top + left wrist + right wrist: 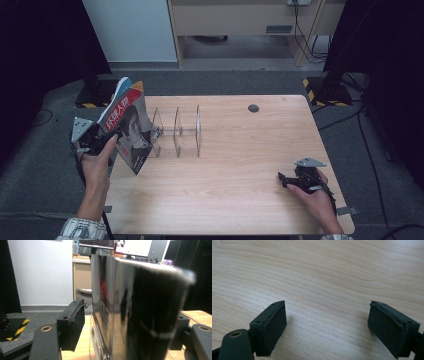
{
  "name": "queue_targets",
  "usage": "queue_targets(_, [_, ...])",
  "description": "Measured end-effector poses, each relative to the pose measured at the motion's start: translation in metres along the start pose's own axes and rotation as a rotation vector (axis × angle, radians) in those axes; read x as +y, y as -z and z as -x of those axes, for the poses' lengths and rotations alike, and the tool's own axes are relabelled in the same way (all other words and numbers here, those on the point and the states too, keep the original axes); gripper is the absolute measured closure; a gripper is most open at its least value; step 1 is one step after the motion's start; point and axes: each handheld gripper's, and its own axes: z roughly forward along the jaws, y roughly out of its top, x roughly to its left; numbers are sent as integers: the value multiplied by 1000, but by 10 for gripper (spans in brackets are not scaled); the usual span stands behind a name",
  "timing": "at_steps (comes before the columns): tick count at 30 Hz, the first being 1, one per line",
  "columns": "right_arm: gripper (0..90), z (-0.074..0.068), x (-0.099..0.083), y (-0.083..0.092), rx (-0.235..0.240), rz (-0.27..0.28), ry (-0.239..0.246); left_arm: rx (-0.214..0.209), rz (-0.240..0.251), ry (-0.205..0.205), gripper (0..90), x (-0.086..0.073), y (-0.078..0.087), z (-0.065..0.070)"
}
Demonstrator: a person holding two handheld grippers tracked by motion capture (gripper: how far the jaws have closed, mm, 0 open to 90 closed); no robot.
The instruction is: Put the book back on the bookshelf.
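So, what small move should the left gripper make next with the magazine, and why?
Probably draw the left gripper back. Its fingers stand apart from the magazine, which leans at the clear rack's left end.

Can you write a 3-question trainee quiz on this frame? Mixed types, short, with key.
1. True or false: the right tool holds the magazine.
2. Where do the magazines stand relative to the clear divider rack?
A. at its left end
B. at its right end
C. flat in front of it
3. Fill in: the left tool has the magazines between its jaws, and the gap beside the left pad shows the jaws are ____.

Key
1. False: its jaws stand open over the bare table.
2. A
3. open
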Motion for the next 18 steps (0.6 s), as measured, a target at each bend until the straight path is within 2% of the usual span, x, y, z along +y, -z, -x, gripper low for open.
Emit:
queue_targets(10, [154,0,0,0,3,0,4,-16,-9,6,243,-6,11,-2])
queue_targets(15, [155,0,0,0,2,0,3,-23,-46,7,215,-14,13,-3])
queue_targets(18, [155,0,0,0,2,1,5,-25,-49,9,207,-17,14,-3])
